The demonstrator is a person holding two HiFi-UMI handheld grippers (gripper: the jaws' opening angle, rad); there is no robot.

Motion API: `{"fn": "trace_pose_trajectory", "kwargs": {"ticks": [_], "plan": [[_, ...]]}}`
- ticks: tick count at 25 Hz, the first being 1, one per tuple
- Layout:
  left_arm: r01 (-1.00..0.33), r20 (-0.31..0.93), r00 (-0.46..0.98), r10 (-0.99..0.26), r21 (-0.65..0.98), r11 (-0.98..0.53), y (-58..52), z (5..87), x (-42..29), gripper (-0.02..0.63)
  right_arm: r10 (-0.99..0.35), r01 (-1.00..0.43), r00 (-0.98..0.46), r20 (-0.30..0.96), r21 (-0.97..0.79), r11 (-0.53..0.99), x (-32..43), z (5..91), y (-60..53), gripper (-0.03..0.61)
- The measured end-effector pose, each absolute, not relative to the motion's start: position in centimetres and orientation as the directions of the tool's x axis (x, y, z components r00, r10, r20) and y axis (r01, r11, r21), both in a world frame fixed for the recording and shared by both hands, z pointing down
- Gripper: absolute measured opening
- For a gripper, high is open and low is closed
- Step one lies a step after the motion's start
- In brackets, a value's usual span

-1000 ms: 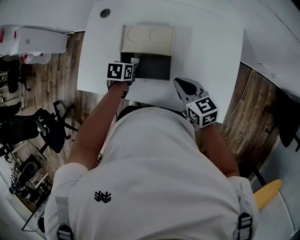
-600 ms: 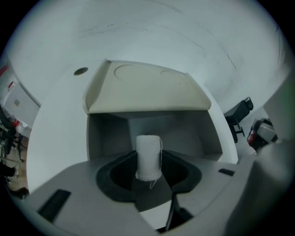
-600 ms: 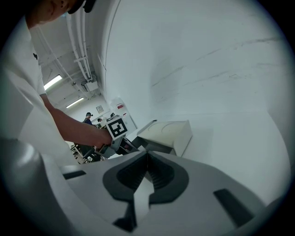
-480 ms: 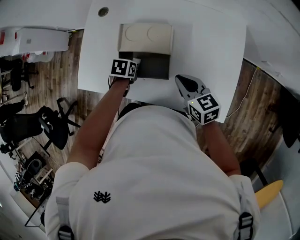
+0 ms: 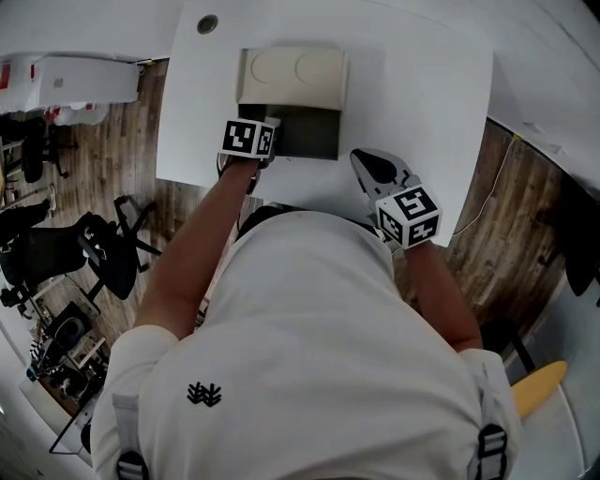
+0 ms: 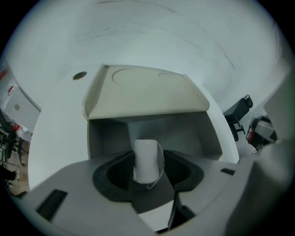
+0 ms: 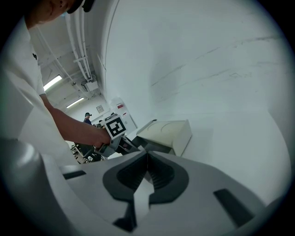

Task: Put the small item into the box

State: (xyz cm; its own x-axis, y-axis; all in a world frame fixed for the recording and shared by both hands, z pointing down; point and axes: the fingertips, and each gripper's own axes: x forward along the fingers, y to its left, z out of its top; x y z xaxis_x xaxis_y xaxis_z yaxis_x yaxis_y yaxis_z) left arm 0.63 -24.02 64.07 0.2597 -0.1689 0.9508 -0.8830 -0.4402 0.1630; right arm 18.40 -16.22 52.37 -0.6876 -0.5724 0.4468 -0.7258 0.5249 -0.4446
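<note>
The box (image 5: 292, 75) lies on the white table (image 5: 422, 84), its beige lid folded back and its dark grey inside (image 5: 311, 133) showing. My left gripper (image 5: 267, 141) points down over the near left corner of that opening. Its jaws have just been opening. A small white roll (image 6: 145, 168) with a loose thread stands between them, and a thin gap shows beside the right pad (image 6: 177, 168). My right gripper (image 5: 373, 169) hovers near the table's front edge, right of the box. It is shut and holds nothing (image 7: 146, 154).
A round grommet hole (image 5: 206, 23) sits at the table's far left corner. Wooden floor, office chairs (image 5: 98, 258) and a white cabinet (image 5: 66, 80) lie to the left. A cable (image 5: 483, 202) hangs off the table's right edge.
Both grippers keep their places by the box in the head view; only the view itself has shifted slightly.
</note>
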Motion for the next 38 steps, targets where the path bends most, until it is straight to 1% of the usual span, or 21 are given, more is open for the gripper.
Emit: {"fn": "trace_pose_trajectory", "kwargs": {"ticks": [13, 25, 32, 38], "plan": [[-0.858, 0.92, 0.323, -0.221, 0.186, -0.479, -24.2, 62.5, 0.7, 0.215, -0.559, -0.722, -0.692, 0.457, -0.424, 0.547, 17.0, 52.1, -15.8, 0.008], [-0.822, 0.861, 0.433, -0.268, 0.254, -0.51, -23.4, 59.8, 0.6, 0.215, -0.547, -0.717, -0.694, 0.468, -0.376, 0.587, 14.2, 51.1, -15.5, 0.008], [-0.768, 0.785, 0.541, -0.301, 0.316, -0.556, -22.4, 56.9, 0.5, 0.215, -0.545, -0.716, -0.69, 0.477, -0.342, 0.608, 11.8, 50.5, -15.2, 0.008], [-0.696, 0.674, 0.659, -0.334, 0.377, -0.611, -20.2, 53.7, -1.5, 0.202, -0.54, -0.717, -0.684, 0.491, -0.313, 0.623, 8.9, 49.9, -14.4, 0.008]]}}
